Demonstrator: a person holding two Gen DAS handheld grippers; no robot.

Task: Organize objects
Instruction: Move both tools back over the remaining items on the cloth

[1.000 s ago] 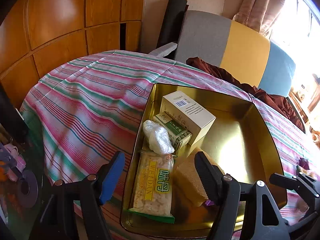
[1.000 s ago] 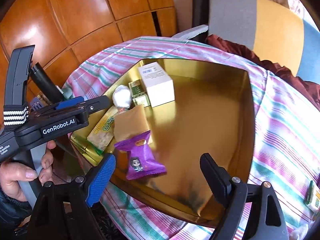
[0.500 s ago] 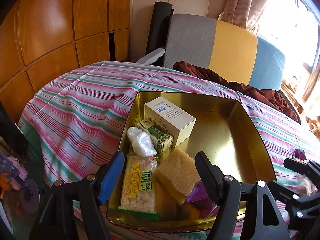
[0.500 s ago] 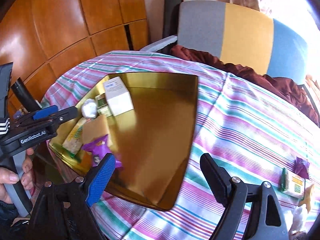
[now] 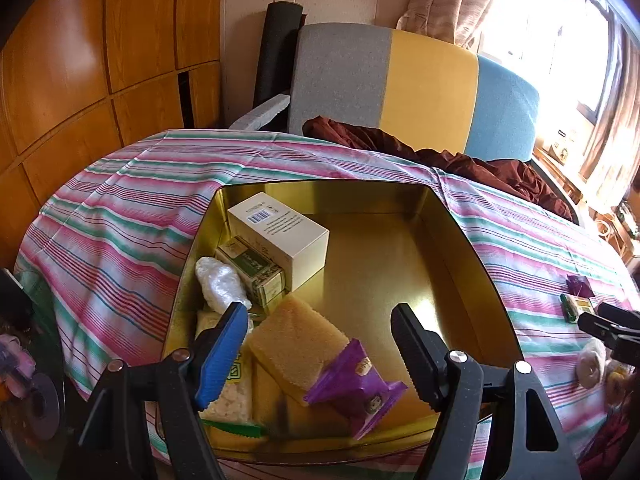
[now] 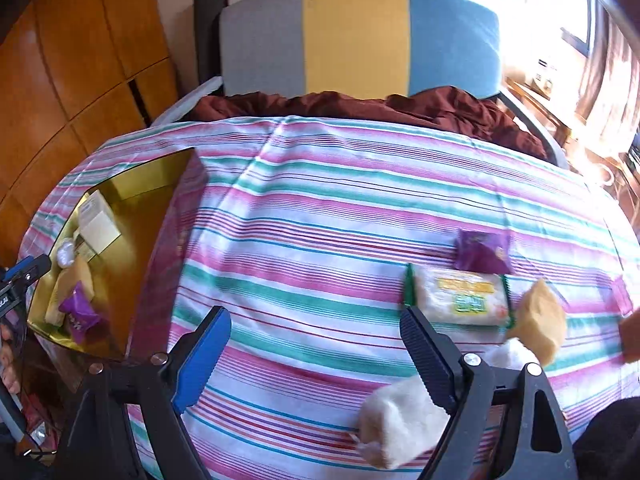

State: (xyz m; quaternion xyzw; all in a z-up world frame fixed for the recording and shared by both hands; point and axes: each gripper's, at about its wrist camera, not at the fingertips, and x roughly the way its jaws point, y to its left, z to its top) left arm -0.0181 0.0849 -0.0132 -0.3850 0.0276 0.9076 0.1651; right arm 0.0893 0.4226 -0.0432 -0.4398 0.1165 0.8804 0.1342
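The left wrist view looks into the gold tin: white box at 11 o'clock, sponge and purple packet near 6; the left gripper hovers above with jaws spread, empty; only the right wrist view shows the loose noodle pack and second purple packet at 3 o'clock on the striped cloth, beyond the right gripper, jaws wide, gripping nothing

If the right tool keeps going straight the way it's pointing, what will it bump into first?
Probably just the striped tablecloth. The right tool is open with nothing between its fingers, and bare cloth lies ahead. The green-edged snack pack and purple packet sit off to the right, though depth is hard to judge.
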